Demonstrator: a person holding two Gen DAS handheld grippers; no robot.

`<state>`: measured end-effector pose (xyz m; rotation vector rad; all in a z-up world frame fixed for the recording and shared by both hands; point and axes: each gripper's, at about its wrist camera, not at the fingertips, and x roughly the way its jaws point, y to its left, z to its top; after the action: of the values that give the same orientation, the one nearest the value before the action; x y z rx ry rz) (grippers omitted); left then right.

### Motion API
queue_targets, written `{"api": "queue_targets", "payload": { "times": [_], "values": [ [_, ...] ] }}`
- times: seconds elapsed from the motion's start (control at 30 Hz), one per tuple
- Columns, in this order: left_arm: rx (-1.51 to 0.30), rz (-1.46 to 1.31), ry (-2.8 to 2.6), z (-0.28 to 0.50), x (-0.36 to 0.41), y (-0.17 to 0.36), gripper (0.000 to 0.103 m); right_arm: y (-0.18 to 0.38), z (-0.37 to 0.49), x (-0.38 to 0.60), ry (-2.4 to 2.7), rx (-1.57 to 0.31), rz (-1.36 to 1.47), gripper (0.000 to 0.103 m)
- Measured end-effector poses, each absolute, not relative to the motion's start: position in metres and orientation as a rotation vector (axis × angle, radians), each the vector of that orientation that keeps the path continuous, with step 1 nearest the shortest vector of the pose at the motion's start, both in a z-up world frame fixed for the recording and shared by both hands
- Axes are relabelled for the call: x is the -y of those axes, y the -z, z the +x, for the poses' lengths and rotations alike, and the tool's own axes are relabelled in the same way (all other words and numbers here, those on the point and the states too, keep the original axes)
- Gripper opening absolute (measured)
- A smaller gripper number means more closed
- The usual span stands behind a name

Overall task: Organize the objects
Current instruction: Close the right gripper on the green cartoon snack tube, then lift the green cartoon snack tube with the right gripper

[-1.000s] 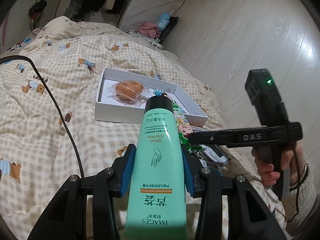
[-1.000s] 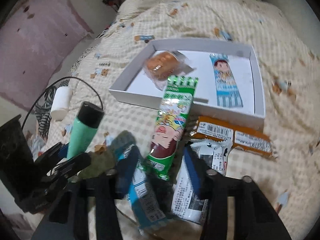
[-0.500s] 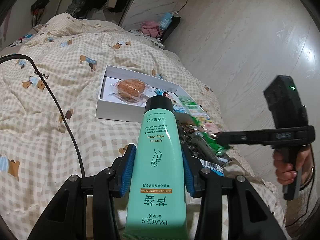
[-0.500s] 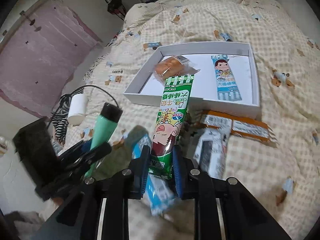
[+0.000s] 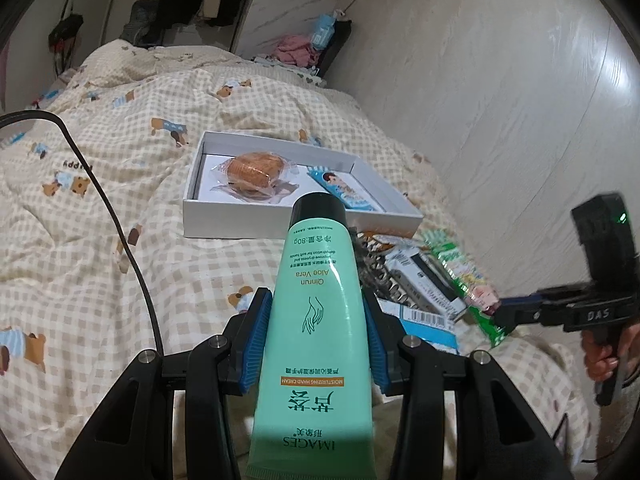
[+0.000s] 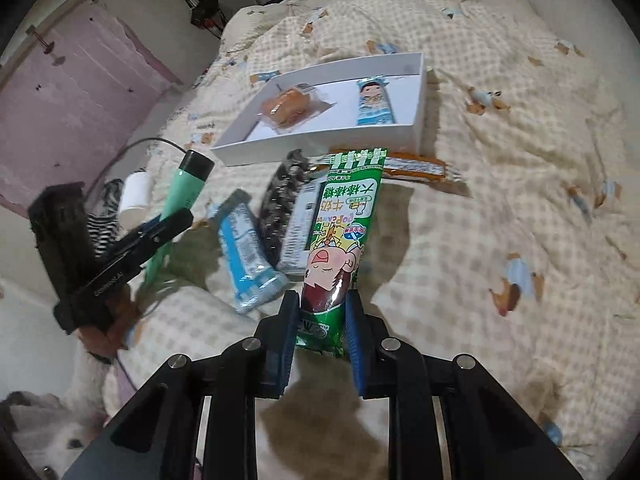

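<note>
Green candy packet (image 6: 340, 240), pinched by its bottom end in the right gripper (image 6: 322, 316) above the loose snack wrappers on the bed's quilt (image 6: 500, 180), should travel level and be laid flat in the white box (image 6: 416, 92) between the wrapped bun (image 6: 286, 110) and the blue candy packet (image 6: 374, 104), while the left gripper (image 5: 316, 344) clamps the aloe hand cream tube (image 5: 316, 320).

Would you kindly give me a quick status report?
Left gripper shut on hand cream tube. Right gripper shut on green candy packet. White box ahead, nothing blocking.

Bed (image 6: 500, 184) with checked bear-print quilt. Lying directly on it: white box (image 6: 320, 142), orange packet (image 6: 420, 167), blue packet (image 6: 248, 248), white-and-black packet (image 6: 300, 224), black cable (image 5: 112, 216).
</note>
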<state>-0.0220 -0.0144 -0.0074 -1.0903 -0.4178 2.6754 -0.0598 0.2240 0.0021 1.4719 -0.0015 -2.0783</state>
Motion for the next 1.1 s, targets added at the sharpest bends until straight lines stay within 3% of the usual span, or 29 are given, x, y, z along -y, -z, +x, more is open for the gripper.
{"api": "queue_targets", "payload": {
  "times": [0.07,0.1,0.13,0.37,0.53,0.67,0.8,0.9,1.1],
  "values": [
    [0.382,-1.083,-2.682,-0.021,0.01,0.005,0.047,-0.006,-0.06,-0.221,2.117,-0.056,1.449,0.035],
    [0.377,-1.079,-2.683,-0.02,0.009,0.005,0.047,-0.006,-0.061,-0.22,2.124,-0.072,1.441,0.053],
    [0.376,-1.078,-2.684,-0.02,0.009,0.005,0.047,-0.006,-0.06,-0.217,2.123,-0.089,1.437,0.058],
    [0.416,-1.081,-2.67,-0.019,0.014,0.006,0.047,0.01,-0.062,-0.217,2.185,-0.122,1.486,0.057],
    [0.409,-1.089,-2.666,-0.021,0.013,0.007,0.047,0.012,-0.076,-0.242,2.212,0.081,1.522,0.057],
    [0.402,-1.09,-2.67,-0.021,0.012,0.007,0.047,0.021,-0.081,-0.24,2.211,0.137,1.56,0.057],
    [0.401,-1.091,-2.671,-0.021,0.012,0.007,0.047,0.024,-0.073,-0.221,2.262,-0.039,1.568,0.031],
    [0.401,-1.082,-2.674,-0.021,0.012,0.006,0.047,0.013,-0.064,-0.22,2.327,-0.075,1.489,0.03],
    [0.389,-1.074,-2.678,-0.019,0.012,0.006,0.047,-0.015,-0.043,-0.234,2.447,0.104,1.228,0.03]
  ]
}}
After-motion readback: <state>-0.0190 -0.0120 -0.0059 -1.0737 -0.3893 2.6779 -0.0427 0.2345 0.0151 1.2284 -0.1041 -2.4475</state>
